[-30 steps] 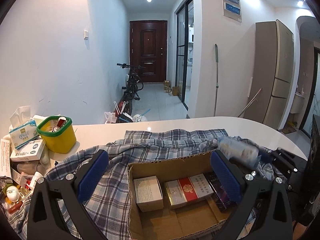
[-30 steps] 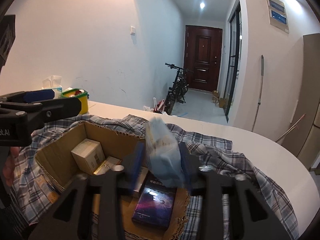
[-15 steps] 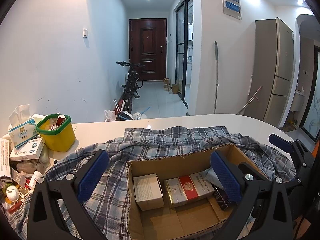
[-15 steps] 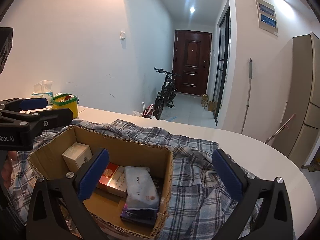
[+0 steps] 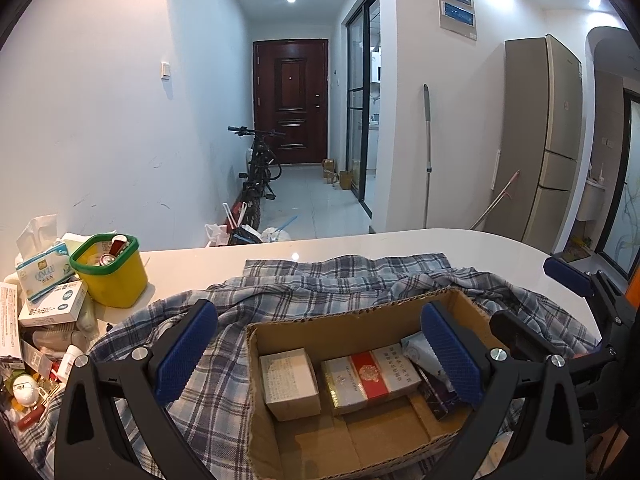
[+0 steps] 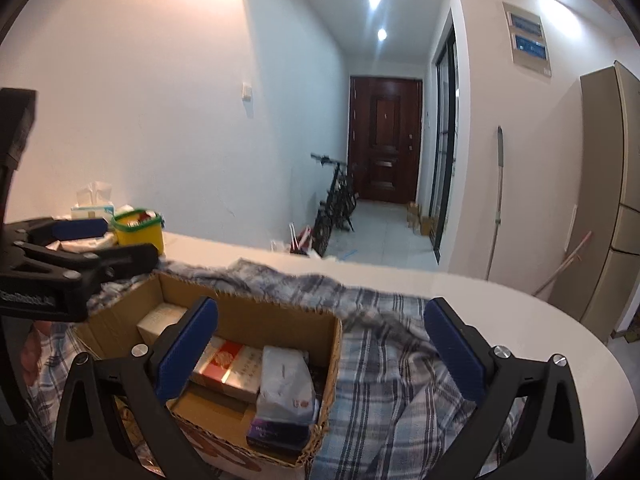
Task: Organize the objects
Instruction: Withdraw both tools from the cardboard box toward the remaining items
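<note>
Now spread wide with nothing between the blue pads: the right gripper [image 6: 320,356], jaws just opened, poised above the near right corner of the open brown cardboard box [image 6: 256,312]. Inside that box, against its right wall: a soft pale plastic tissue pack [image 6: 285,388], free of the pads and lying on top of a dark purple flat box [image 6: 276,434]. Beside it toward the left, a white, red and gold carton [image 5: 370,374], then a small cream cardboard box [image 5: 289,380] near the left wall. Likewise open and empty: the left gripper [image 5: 320,356], hovering over the box from the front, one pad above the blue-and-white plaid cloth [image 5: 208,396], the other above the box's right end. Under the box, that cloth spread across the white rounded table [image 5: 400,242]. Far left on the table, a yellow tub with a green rim [image 5: 110,276], touching a heap of tissue packs and small cartons [image 5: 44,292].
</note>
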